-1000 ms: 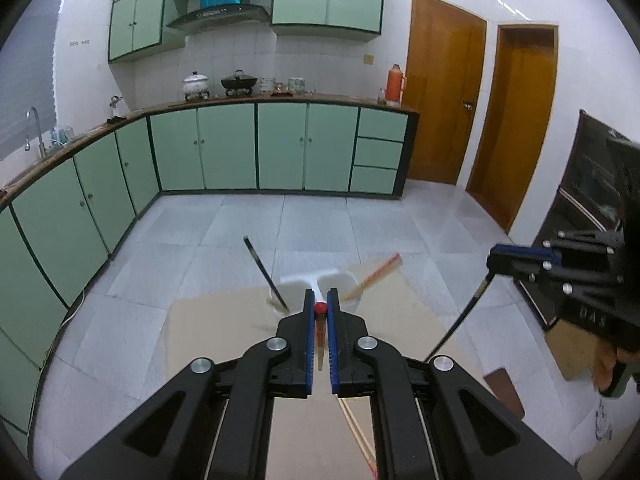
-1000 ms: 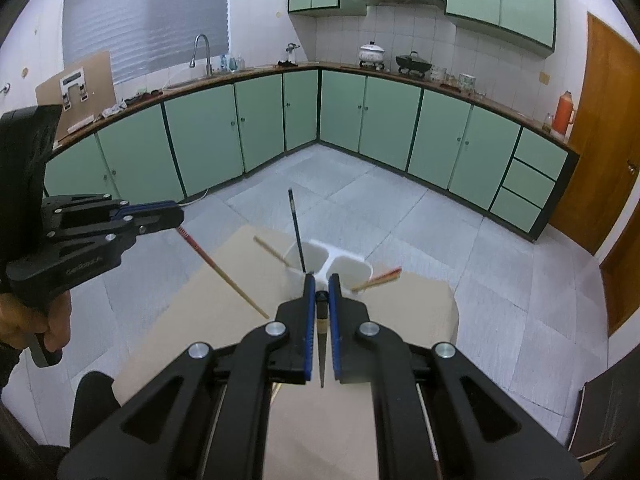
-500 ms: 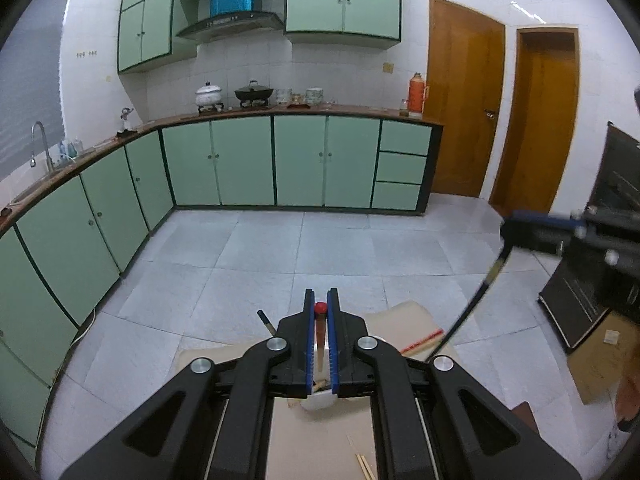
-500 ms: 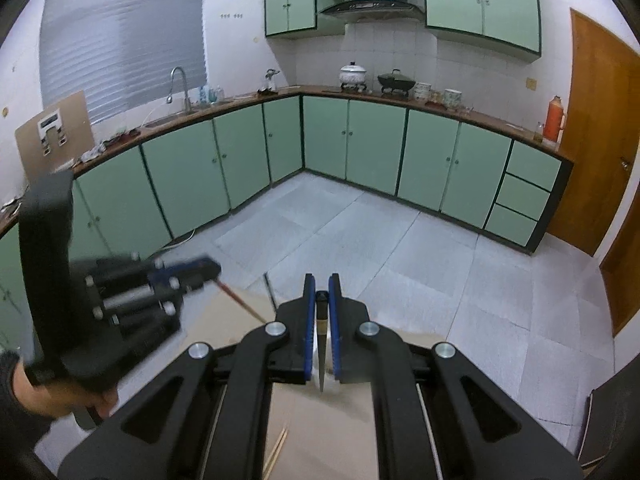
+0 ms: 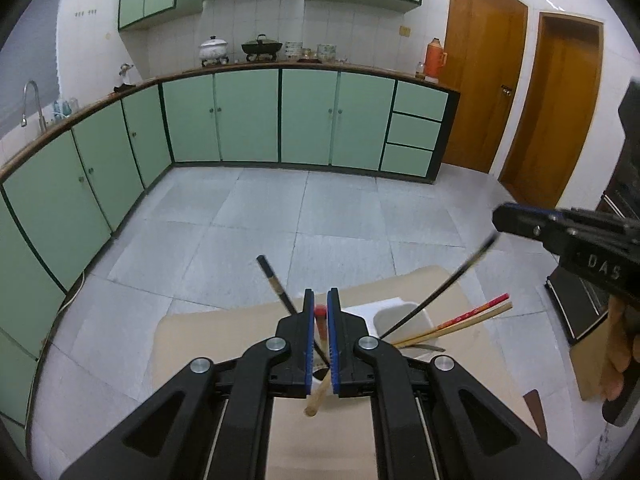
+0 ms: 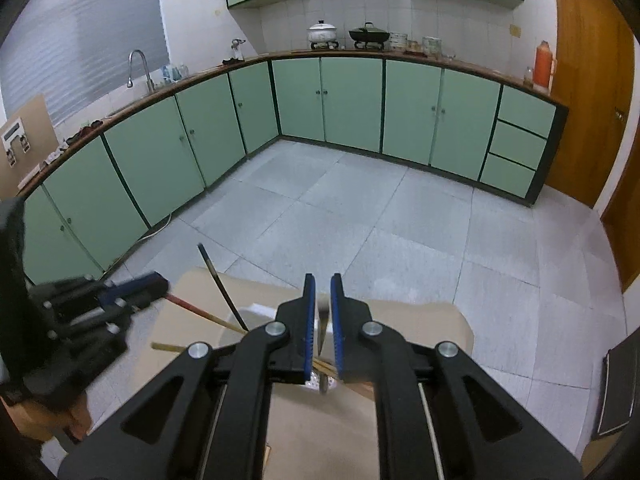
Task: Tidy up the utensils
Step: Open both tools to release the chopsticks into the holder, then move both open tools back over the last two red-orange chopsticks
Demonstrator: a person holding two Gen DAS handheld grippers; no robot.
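Left gripper (image 5: 321,314) clamped on a red-tipped chopstick (image 5: 319,354), right gripper (image 6: 321,312) on a black chopstick (image 5: 436,290), both over the white holder (image 5: 404,312) at the table's far edge; tilted release could miss.

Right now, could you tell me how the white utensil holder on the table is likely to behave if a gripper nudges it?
The white utensil holder looks like thin plastic, so probably light and apt to slide on the smooth cardboard sheet. The chopsticks lean far past its rim, so a nudge could tip it that way.
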